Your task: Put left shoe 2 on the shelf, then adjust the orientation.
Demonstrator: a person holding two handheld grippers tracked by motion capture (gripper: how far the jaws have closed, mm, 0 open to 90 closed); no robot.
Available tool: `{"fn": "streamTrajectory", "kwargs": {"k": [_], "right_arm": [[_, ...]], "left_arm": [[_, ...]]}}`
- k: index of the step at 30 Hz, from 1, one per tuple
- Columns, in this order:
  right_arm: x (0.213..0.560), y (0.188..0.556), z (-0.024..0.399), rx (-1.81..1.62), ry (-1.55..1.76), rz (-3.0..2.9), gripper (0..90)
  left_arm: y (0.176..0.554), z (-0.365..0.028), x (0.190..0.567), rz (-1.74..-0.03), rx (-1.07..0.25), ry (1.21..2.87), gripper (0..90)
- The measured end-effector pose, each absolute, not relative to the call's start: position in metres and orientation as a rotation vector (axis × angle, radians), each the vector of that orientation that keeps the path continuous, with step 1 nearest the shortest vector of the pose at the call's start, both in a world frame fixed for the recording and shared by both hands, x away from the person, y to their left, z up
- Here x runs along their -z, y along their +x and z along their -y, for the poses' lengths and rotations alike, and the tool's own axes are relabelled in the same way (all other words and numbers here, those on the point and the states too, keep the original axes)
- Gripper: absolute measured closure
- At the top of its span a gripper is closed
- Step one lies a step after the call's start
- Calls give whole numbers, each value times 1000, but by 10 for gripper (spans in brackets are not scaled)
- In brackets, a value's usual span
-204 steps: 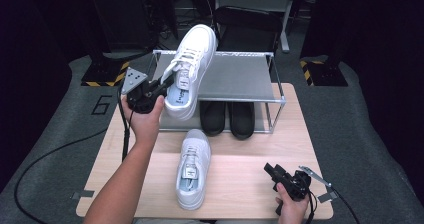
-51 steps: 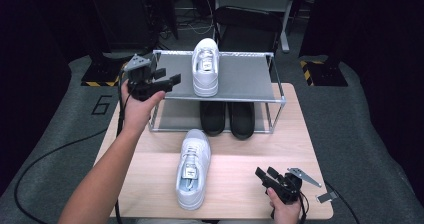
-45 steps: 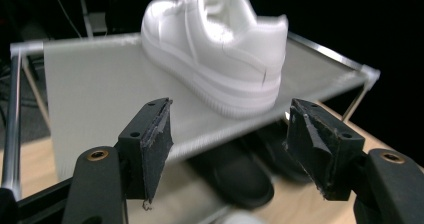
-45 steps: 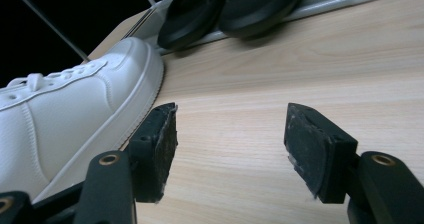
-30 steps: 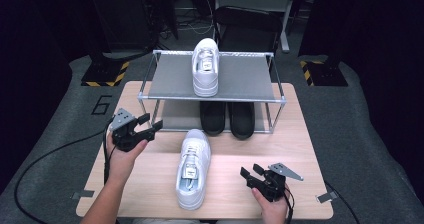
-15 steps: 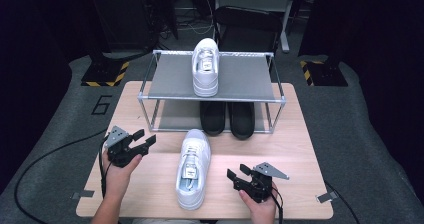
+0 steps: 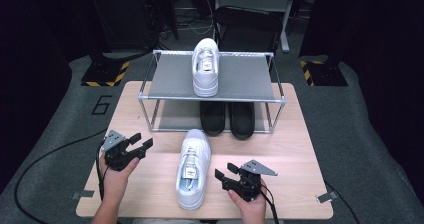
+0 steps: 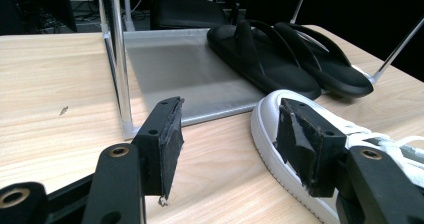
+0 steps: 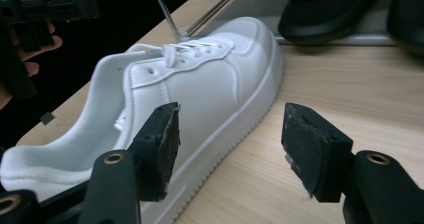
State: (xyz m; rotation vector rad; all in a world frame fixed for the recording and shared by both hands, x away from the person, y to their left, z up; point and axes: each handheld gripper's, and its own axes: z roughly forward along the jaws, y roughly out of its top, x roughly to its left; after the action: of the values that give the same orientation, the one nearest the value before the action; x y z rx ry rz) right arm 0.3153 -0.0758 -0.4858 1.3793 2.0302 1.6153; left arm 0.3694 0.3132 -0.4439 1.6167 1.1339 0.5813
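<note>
One white sneaker (image 7: 192, 169) lies on the wooden table (image 7: 300, 149), toe toward the rack. Its mate (image 7: 205, 66) stands on the top shelf of the metal rack (image 7: 250, 79). My left gripper (image 7: 141, 140) hovers open to the left of the table sneaker, with nothing between its pads; in the left gripper view (image 8: 227, 134) the sneaker's toe (image 8: 265, 119) sits just past the right jaw. My right gripper (image 7: 223, 176) is open to the right of the sneaker, pointing at its side (image 9: 200, 84); its jaws (image 9: 230, 144) are apart from the sneaker.
A pair of black slippers (image 7: 227, 118) rests on the rack's lower shelf (image 8: 185, 79), behind the table sneaker. A rack post (image 8: 117, 59) stands ahead of my left gripper. Dark floor surrounds the table, and cables trail off its front left.
The left gripper set a sneaker on the top shelf, let go, then came down to the table left of the other sneaker. The right gripper slid left toward that sneaker.
</note>
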Motion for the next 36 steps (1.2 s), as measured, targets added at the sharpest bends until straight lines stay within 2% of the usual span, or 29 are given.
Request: {"fn": "streamTrajectory", "kwargs": {"k": [10,24,30,36], "right_arm": [[485,319,43,-1643,1312,-2117,365],[500,324,16,-1583,1285,-2195,344],[495,327,22,-1598,1324,-2212,476],[488,335,44,-1583,1357,-2176,667]], "left_arm": [[370,-314,445,-1142,-579,1619,438],[370,-321,446,-1165,-578,1595,437],[370,-322,446,-1169,-575,1586,436],[370,-324,446,-1176,-568,1574,435]]}}
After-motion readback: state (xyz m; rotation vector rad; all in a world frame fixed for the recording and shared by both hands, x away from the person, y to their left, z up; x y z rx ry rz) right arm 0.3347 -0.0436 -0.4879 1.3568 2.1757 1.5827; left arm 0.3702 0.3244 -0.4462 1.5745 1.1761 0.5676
